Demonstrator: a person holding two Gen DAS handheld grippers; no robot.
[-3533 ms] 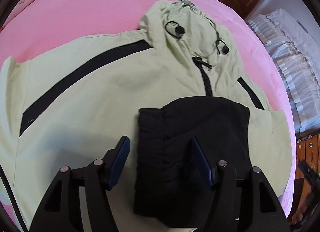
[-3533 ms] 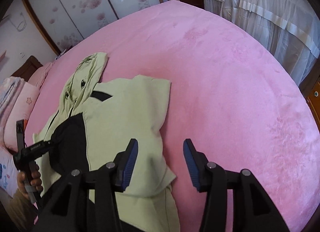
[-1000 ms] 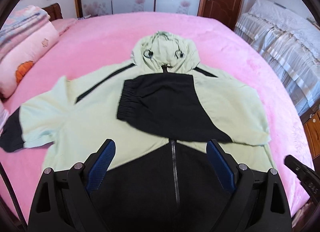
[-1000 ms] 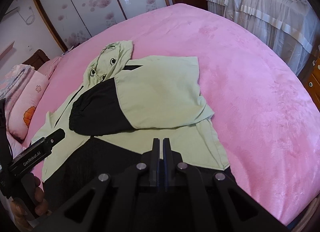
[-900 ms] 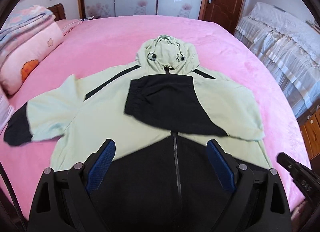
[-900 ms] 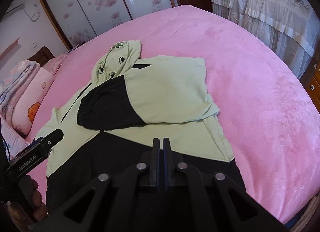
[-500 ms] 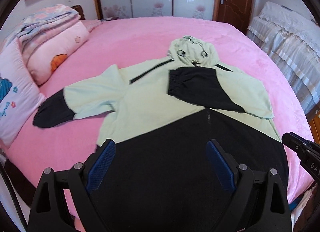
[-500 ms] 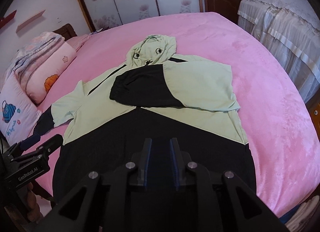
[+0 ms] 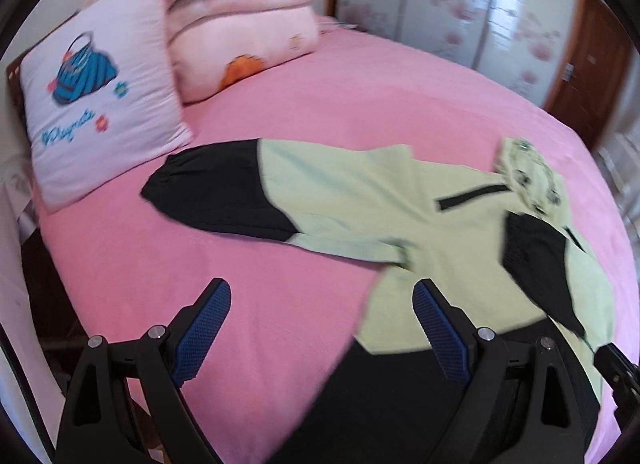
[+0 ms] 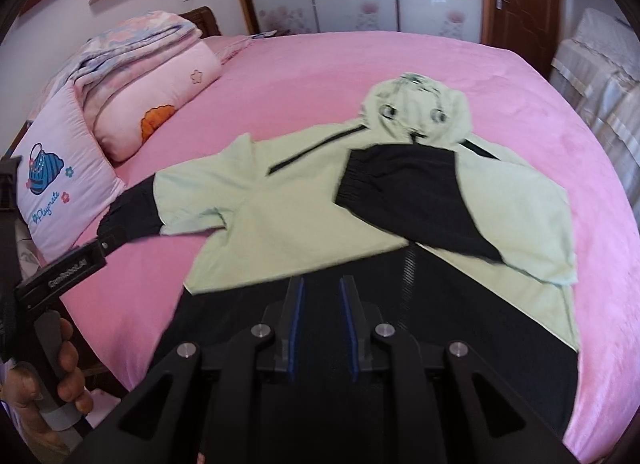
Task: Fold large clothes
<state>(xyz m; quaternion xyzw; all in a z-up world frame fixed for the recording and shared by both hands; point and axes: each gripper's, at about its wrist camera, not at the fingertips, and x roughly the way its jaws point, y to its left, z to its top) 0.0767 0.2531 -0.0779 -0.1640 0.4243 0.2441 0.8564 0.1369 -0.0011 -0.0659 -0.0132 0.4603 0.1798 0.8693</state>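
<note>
A pale green and black hooded jacket point(image 10: 288, 215) lies front up on the pink bed point(image 10: 304, 75), hood point(image 10: 416, 111) toward the far side. Its right sleeve point(image 10: 408, 199) is folded across the chest. Its left sleeve point(image 9: 320, 199) stretches out flat, black cuff point(image 9: 216, 199) near the pillow. My left gripper point(image 9: 320, 288) is wide open above bare pink sheet, just left of the jacket's point(image 9: 440, 248) body and short of that sleeve. My right gripper point(image 10: 320, 284) hovers over the black lower part, its jaws a narrow slit apart with nothing between them.
A white pillow point(image 9: 100, 111) with a blue bag print and a folded pink quilt point(image 9: 240, 23) sit at the head of the bed. A hand point(image 10: 60, 360) holds the other gripper's handle at the left bed edge. A white-covered bed point(image 10: 600, 75) stands to the right.
Both grippers pulled back and swung left. The left one went from over the jacket's black hem to bare sheet beside the outstretched sleeve. The right jaws parted from shut to a narrow gap.
</note>
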